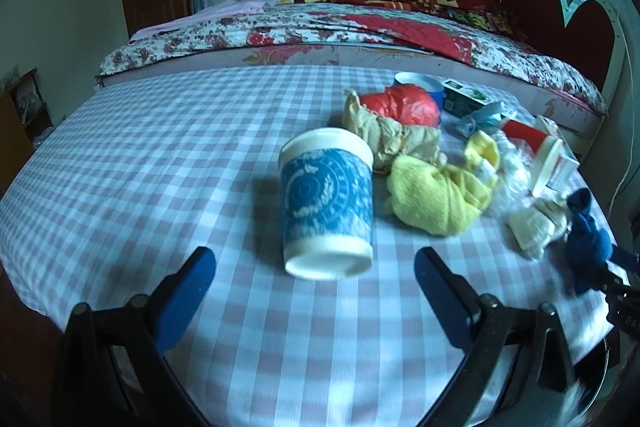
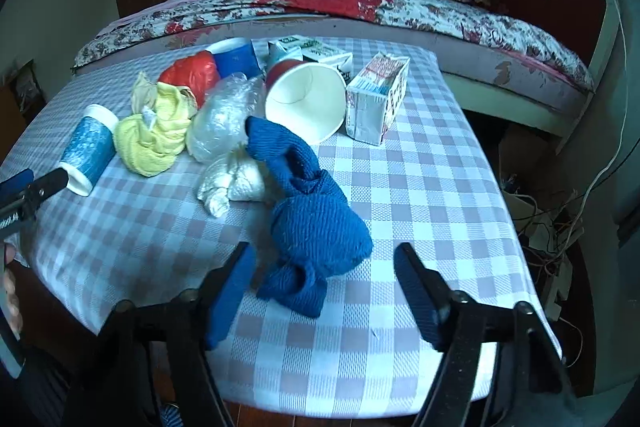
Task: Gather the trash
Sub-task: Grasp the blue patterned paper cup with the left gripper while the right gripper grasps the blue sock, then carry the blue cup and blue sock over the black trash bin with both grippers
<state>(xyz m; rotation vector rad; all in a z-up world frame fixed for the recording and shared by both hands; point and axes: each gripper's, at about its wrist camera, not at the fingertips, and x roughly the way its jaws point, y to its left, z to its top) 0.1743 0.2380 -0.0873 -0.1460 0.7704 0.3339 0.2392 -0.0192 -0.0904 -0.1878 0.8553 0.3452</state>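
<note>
A blue-patterned paper cup (image 1: 327,201) lies on its side on the checked table (image 1: 160,155), its base toward my open left gripper (image 1: 316,263), which sits just short of it. The cup also shows in the right wrist view (image 2: 89,149). A knotted blue cloth (image 2: 316,215) lies just ahead of my open right gripper (image 2: 324,263), its near end between the fingertips. Behind lie a yellow cloth (image 1: 436,193), crumpled tan paper (image 1: 390,135), a red bag (image 1: 404,103), a clear plastic bag (image 2: 222,121), a white wad (image 2: 234,183), a red-and-white paper cup (image 2: 306,101) and a carton (image 2: 376,99).
A blue cup (image 2: 236,57) and a green-printed carton (image 2: 316,51) lie at the table's far side. A bed (image 1: 320,27) with a flowered cover stands right behind the table. Cables and clutter (image 2: 552,227) lie on the floor to the right. The left gripper's finger (image 2: 32,191) shows at the left edge.
</note>
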